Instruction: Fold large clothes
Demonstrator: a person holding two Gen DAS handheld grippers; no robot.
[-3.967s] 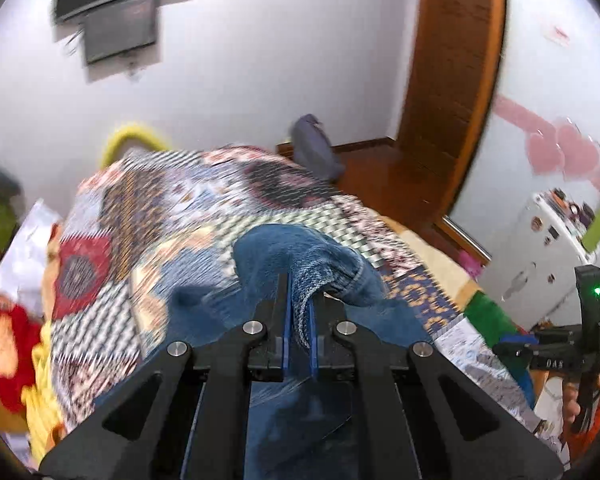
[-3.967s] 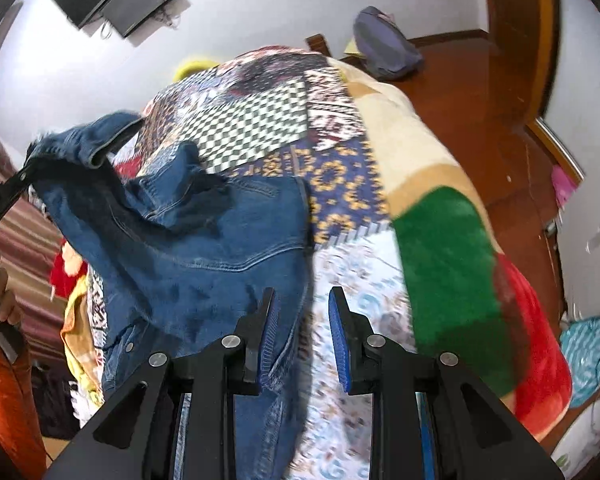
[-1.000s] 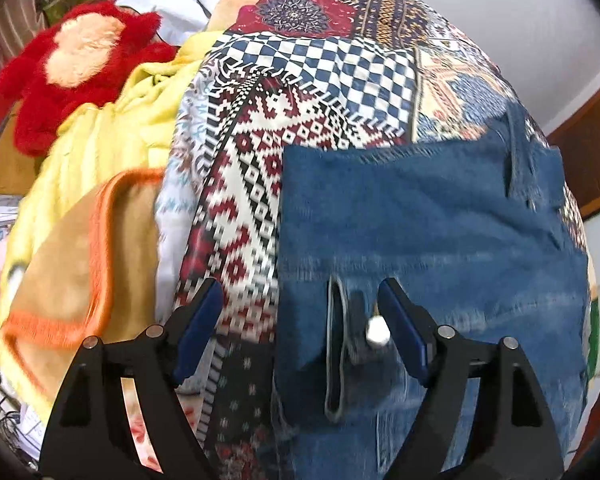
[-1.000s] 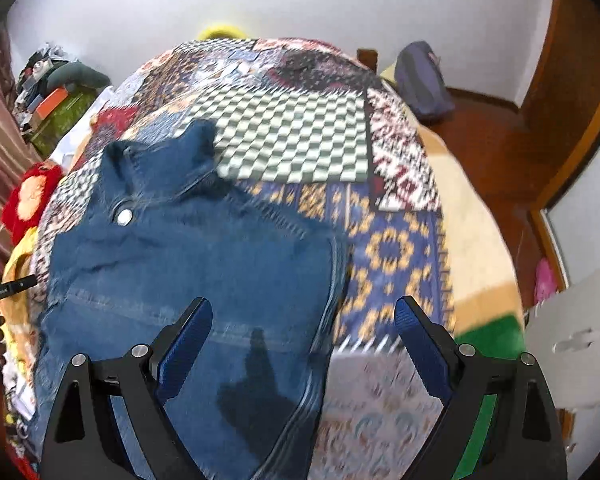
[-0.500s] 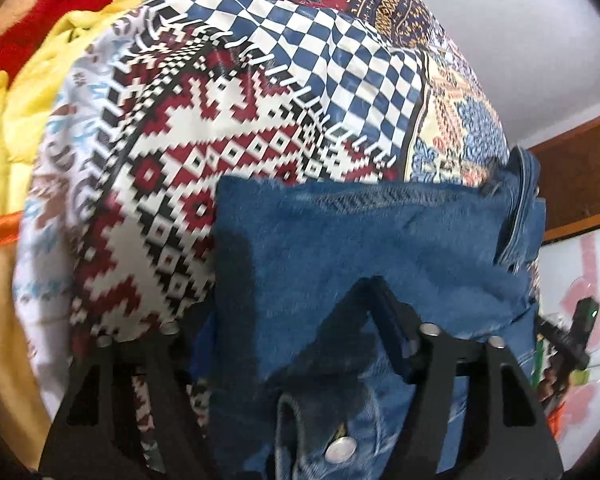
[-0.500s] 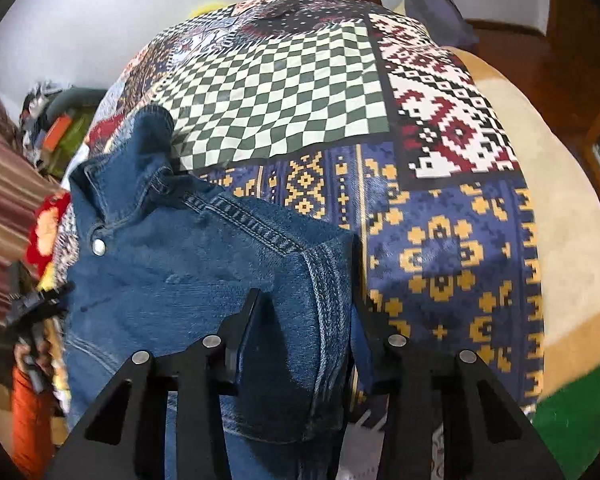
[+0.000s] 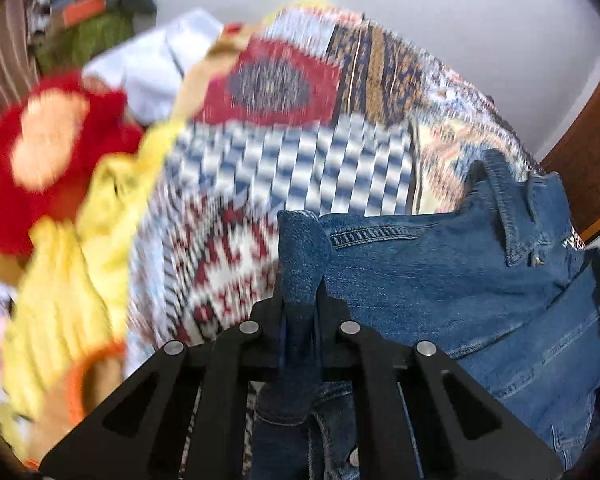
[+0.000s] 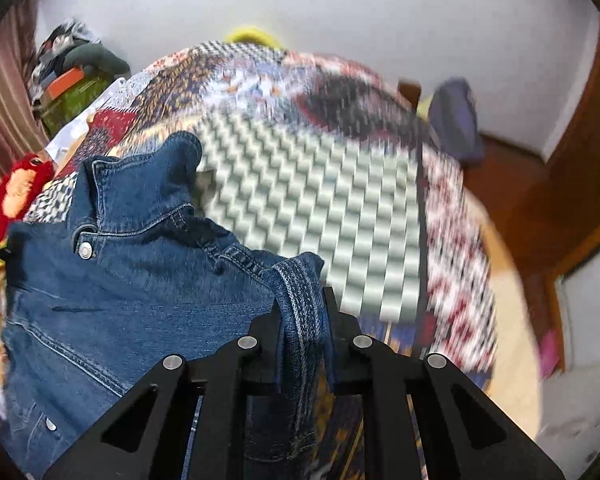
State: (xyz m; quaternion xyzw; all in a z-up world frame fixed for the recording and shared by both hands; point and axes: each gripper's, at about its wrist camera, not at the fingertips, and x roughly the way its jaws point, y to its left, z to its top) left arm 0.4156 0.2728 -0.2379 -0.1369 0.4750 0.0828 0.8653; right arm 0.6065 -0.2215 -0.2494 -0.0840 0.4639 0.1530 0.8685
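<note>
Denim jacket (image 8: 132, 280) lies on the patchwork bedspread (image 8: 320, 208), and you've got your left gripper (image 7: 300, 300) and right gripper (image 8: 302, 312) each clamped tight on a near shoulder corner, lifting both folds.

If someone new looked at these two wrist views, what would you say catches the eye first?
The blue denim jacket stands out first, spread on the patchwork bedspread and pinched at two shoulder corners: one in the left gripper, one in the right gripper. Next comes the red plush toy at the bed's edge, upper left in the left wrist view, beside a yellow blanket.
</note>
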